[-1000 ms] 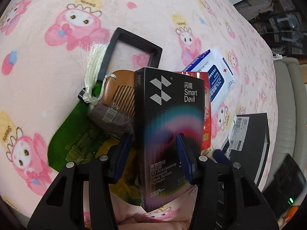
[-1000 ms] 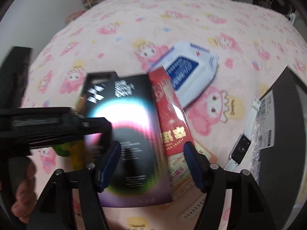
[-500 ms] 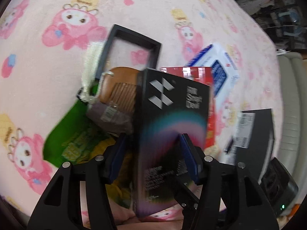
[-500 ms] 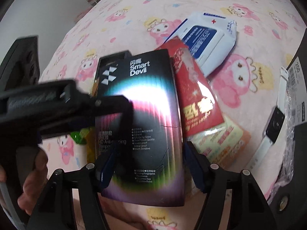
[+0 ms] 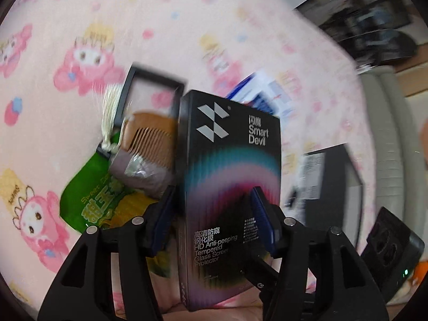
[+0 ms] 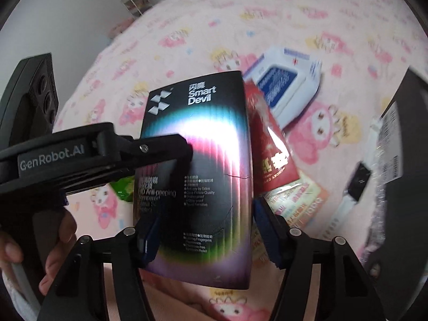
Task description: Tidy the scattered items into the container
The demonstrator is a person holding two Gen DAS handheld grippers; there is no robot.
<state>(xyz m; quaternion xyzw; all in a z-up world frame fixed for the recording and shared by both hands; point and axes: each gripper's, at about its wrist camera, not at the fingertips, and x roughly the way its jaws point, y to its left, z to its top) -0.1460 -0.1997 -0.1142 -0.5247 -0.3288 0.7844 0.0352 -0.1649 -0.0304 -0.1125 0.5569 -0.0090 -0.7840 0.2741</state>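
While we scan from the left of the pink blanket (image 5: 53, 139), we find a green snack bag (image 5: 88, 195), a wooden comb (image 5: 149, 139) lying on a grey packet (image 5: 144, 171), and an open black frame (image 5: 152, 93) behind them, all resting untouched. At centre, our left gripper (image 5: 214, 214) pinches the Smart Devil box (image 5: 232, 165) across its flat faces, one blue pad on the front and one behind. The box stands upright, long axis running away from us, lifted clear of the clutter. Our right gripper (image 6: 203, 230) has its jaws spread to either side of the box's lower end; whether the pads touch its edges we cannot tell. Further right lie a red packet (image 6: 270, 144), a white wipes pack (image 6: 289, 88), a smartwatch (image 6: 355, 184), and at the far right the dark container (image 6: 401, 174). We judge that the container lies to the right of the held box, nearer the right hand, so the carry must swing rightward, over the red packet and watch, before release.
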